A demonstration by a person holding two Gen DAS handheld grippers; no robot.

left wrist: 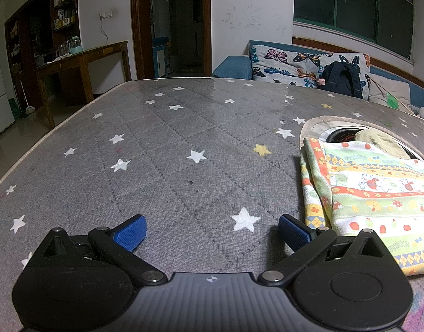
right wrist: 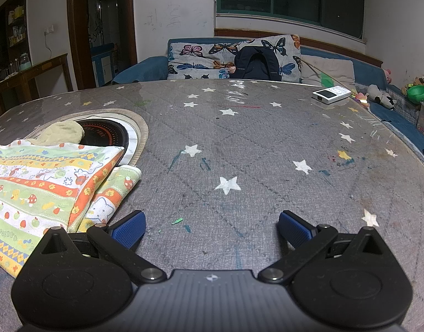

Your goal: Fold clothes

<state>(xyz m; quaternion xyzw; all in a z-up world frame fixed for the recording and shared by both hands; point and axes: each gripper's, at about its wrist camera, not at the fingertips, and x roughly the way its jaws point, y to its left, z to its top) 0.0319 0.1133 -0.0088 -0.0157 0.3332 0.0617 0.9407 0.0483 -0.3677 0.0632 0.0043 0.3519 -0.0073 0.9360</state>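
A folded striped cloth with mushroom and ladybird prints lies on the grey star-patterned table, to the right of my left gripper. That gripper is open, its blue pads empty and wide apart just above the table. In the right wrist view the same cloth lies at the left, its near corner close to the left pad of my right gripper. My right gripper is also open and holds nothing. A beige cloth lies behind the striped one.
A round hotplate recess with a braided rim sits in the table behind the cloths. A white device lies at the table's far right. A blue sofa with butterfly cushions and a dark backpack stands beyond.
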